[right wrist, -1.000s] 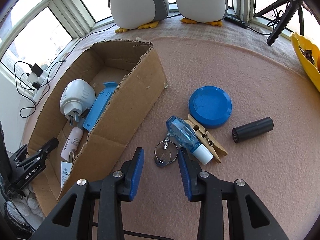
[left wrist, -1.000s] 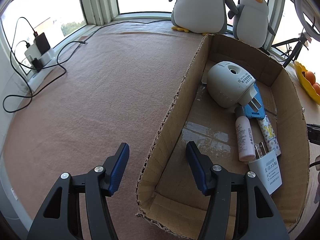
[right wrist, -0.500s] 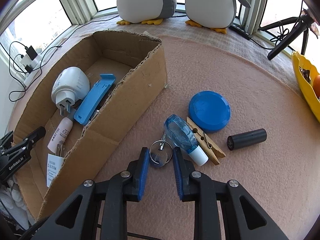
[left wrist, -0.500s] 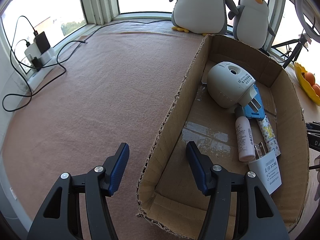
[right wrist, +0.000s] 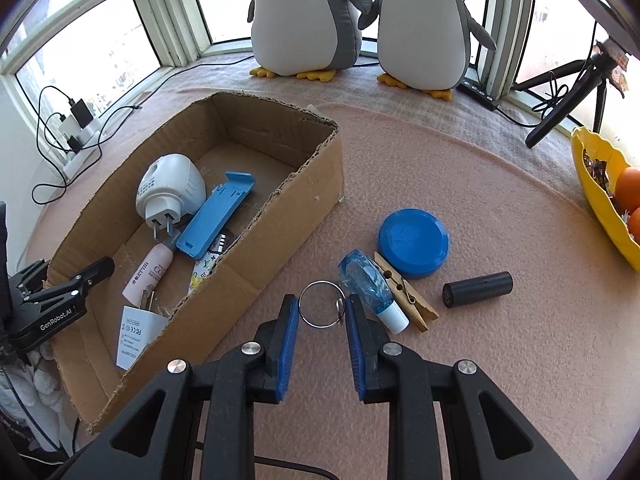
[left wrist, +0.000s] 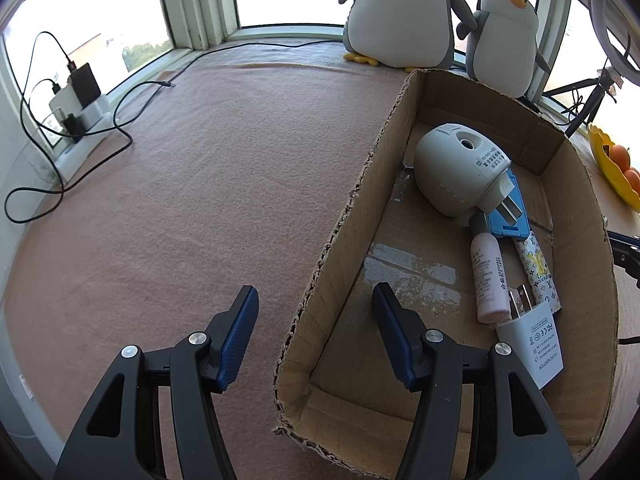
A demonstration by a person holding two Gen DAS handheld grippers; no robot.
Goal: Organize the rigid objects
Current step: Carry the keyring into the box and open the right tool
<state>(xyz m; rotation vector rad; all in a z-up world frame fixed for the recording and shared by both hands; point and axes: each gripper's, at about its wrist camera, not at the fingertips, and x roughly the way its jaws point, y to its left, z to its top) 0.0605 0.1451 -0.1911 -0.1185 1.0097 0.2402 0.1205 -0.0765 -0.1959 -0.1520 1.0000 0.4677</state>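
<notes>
The key ring [right wrist: 321,304] is being clamped by the right gripper [right wrist: 321,320]; the blue bottle [right wrist: 370,290] is crowding it at 2 o'clock. The left gripper's [left wrist: 316,332] fingers are being held apart astride the cardboard box [left wrist: 344,216] wall.

A pinkish-brown felt cover [left wrist: 208,184] spreads over the whole work surface, up to a bay of white-framed windows [right wrist: 168,20] that let in bright daylight. 2 plush penguins [right wrist: 304,16] stand side by side against the glass. On the sill at the left, a white power strip [left wrist: 82,114] holds black chargers, and black cables [left wrist: 120,128] loop from it across the cover. At the right edge sits a yellow bowl [right wrist: 596,196] with oranges, beside a black tripod [right wrist: 568,92].
</notes>
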